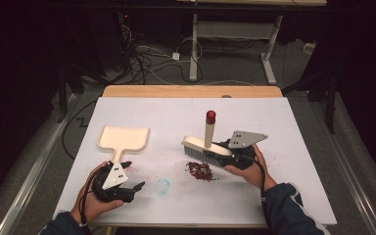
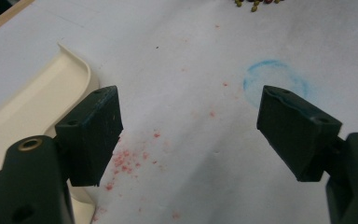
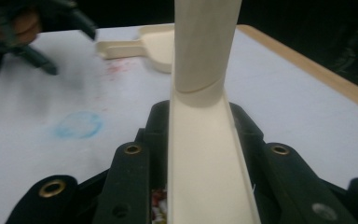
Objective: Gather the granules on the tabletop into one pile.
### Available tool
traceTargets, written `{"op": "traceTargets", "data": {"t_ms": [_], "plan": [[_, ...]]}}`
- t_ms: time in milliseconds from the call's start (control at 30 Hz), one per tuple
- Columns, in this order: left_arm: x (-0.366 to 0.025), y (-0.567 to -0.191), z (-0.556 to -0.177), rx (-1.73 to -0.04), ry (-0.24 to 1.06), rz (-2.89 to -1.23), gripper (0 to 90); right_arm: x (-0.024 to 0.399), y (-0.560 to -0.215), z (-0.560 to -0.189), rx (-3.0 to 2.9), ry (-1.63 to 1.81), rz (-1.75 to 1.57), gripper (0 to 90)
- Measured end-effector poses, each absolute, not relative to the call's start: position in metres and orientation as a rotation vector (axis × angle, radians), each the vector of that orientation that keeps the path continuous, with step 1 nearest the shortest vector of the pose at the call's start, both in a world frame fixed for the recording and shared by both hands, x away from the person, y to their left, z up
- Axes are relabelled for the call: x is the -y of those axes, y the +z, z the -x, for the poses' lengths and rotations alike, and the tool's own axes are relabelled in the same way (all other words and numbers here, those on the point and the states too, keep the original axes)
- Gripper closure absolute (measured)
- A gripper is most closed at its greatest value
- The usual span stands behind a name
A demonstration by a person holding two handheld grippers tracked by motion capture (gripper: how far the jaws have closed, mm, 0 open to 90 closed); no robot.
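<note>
A cream dustpan [image 1: 123,138] lies flat at the left of the white table, handle toward me. My left gripper [image 1: 134,176] stands open just past the handle's end, nothing between its jaws; in the left gripper view [image 2: 191,126] the dustpan [image 2: 32,107] lies beside the left jaw. My right gripper [image 1: 225,152] is shut on a cream brush [image 1: 206,147] whose red-capped handle points up and whose bristles hang over a small pile of dark red crumbs [image 1: 200,171]. The right gripper view has the brush [image 3: 205,140] between the jaws and the dustpan [image 3: 154,46] farther off.
A faint blue ring [image 1: 162,186] is drawn on the white sheet between the hands, with pink stains [image 2: 126,161] near the dustpan handle. The wooden table edge [image 1: 191,91] runs along the far side. Beyond it, cables and a desk frame stand on the floor.
</note>
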State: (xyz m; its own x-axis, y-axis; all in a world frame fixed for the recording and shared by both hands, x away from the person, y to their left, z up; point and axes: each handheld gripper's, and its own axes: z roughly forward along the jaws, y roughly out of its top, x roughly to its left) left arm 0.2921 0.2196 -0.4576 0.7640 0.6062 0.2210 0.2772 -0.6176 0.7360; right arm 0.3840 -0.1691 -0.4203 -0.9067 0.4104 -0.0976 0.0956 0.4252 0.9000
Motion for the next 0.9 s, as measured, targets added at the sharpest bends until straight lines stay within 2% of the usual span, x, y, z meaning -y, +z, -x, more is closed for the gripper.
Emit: {"op": "traceTargets", "data": {"t_ms": [300, 567, 900], "plan": [[-0.220, -0.458, -0.292, -0.658, 0.600, -2.251, 21.4, 0.162, -0.443, -0.403, -2.341, 1.309, -0.516, 67.2], [-0.220, -0.457, -0.291, -0.655, 0.599, -2.248, 21.4, 0.165, -0.448, -0.388, -2.450, 1.360, -0.329, 66.9], [-0.220, -0.456, -0.291, -0.649, 0.606, -2.240, 21.4, 0.173, -0.441, -0.381, -2.471, 1.369, -0.273, 67.3]]}}
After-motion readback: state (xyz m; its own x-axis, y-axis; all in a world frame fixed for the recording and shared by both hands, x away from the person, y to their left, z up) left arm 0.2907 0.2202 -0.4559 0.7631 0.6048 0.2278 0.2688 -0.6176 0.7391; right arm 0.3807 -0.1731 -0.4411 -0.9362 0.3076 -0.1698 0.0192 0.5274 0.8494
